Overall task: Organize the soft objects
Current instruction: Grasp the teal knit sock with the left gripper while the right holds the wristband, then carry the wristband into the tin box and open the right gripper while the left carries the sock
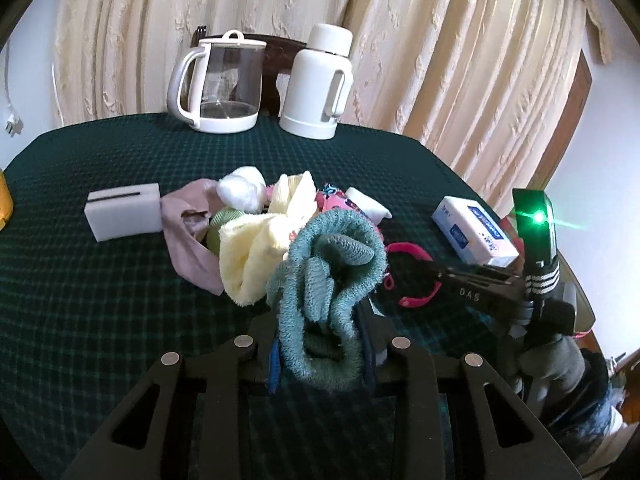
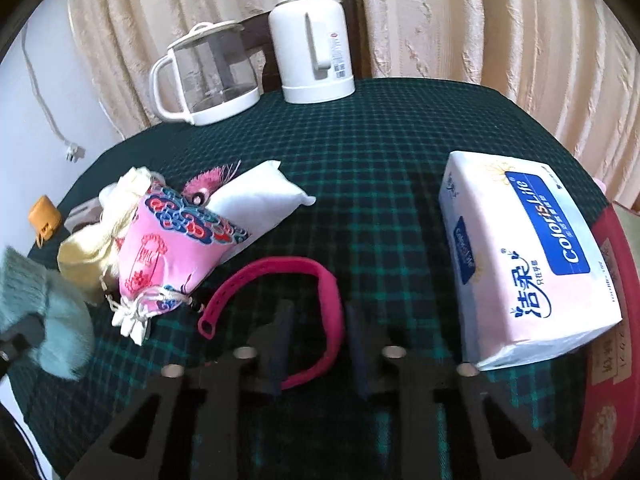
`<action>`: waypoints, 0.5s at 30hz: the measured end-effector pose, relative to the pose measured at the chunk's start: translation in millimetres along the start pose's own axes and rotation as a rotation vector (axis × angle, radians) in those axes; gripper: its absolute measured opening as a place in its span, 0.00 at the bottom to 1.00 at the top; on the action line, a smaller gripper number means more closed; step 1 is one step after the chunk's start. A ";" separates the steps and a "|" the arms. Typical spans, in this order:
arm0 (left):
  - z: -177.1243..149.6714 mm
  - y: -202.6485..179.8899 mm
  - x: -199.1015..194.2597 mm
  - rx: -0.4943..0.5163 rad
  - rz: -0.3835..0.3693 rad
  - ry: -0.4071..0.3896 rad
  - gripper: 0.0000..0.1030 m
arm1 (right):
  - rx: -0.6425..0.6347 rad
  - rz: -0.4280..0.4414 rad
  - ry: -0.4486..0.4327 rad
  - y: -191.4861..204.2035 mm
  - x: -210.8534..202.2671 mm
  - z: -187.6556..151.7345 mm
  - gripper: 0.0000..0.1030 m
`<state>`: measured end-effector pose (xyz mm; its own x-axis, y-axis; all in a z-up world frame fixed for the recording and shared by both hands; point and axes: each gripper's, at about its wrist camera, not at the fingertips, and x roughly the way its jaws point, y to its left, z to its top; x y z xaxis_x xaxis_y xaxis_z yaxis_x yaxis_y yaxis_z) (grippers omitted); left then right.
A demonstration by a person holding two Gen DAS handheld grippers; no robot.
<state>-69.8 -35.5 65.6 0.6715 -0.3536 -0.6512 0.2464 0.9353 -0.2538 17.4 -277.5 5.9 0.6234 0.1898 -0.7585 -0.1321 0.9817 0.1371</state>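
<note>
My left gripper [image 1: 320, 340] is shut on a teal terry cloth [image 1: 332, 264], which bunches up between its fingers above the table. Behind it lies a heap of soft things: a yellow cloth [image 1: 256, 248], a mauve cloth [image 1: 180, 248] and a white pompom [image 1: 240, 192]. The right wrist view adds a pink embroidered pouch [image 2: 172, 248] and a white pad [image 2: 260, 192]. My right gripper [image 2: 320, 344] is shut on a pink band [image 2: 280, 272], which runs slantwise between its fingers and touches both.
A dark green checked tablecloth [image 2: 380, 140] covers the table. A tissue pack [image 2: 520, 256] lies at the right, beside a red box [image 2: 616, 320] at the edge. A white foam block [image 1: 122, 212] sits left of the heap. A glass kettle [image 1: 220, 84] and a white thermos [image 1: 320, 84] stand at the back.
</note>
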 end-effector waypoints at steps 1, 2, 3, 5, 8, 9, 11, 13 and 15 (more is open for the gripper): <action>0.4 0.0 -2.4 0.000 0.000 -0.006 0.30 | -0.001 0.000 0.000 0.2 -0.3 -0.5 0.17; 0.5 0.4 -3.9 -0.001 0.000 -0.009 0.30 | 0.001 0.004 0.001 -0.5 -0.5 -0.6 0.12; 1.3 0.2 -3.3 -0.001 0.001 -0.010 0.30 | 0.011 0.011 0.002 -2.3 -1.2 -1.0 0.12; 1.3 0.7 -3.3 -0.005 0.004 -0.009 0.30 | 0.032 0.025 -0.008 -5.7 -5.6 -2.2 0.12; 2.2 2.8 -4.3 -0.013 0.010 -0.015 0.30 | 0.070 0.049 -0.029 -11.2 -16.1 -5.3 0.12; 1.8 4.1 -5.6 -0.014 0.011 -0.017 0.30 | 0.080 0.053 -0.035 -12.3 -19.6 -6.4 0.12; 2.2 4.5 -7.3 -0.015 0.009 -0.021 0.30 | 0.099 0.054 -0.056 -15.1 -29.8 -8.9 0.12; 2.0 3.9 -9.3 -0.013 0.001 -0.025 0.30 | 0.118 0.053 -0.078 -18.7 -41.5 -11.8 0.12; 2.4 1.3 -10.3 -0.006 -0.001 -0.027 0.30 | 0.134 0.054 -0.100 -22.6 -52.7 -12.2 0.12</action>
<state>-74.7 -30.6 73.7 0.6900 -0.3543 -0.6312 0.2430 0.9348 -0.2591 -21.9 -309.9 34.9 0.6930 0.2360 -0.6812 -0.0675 0.9620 0.2646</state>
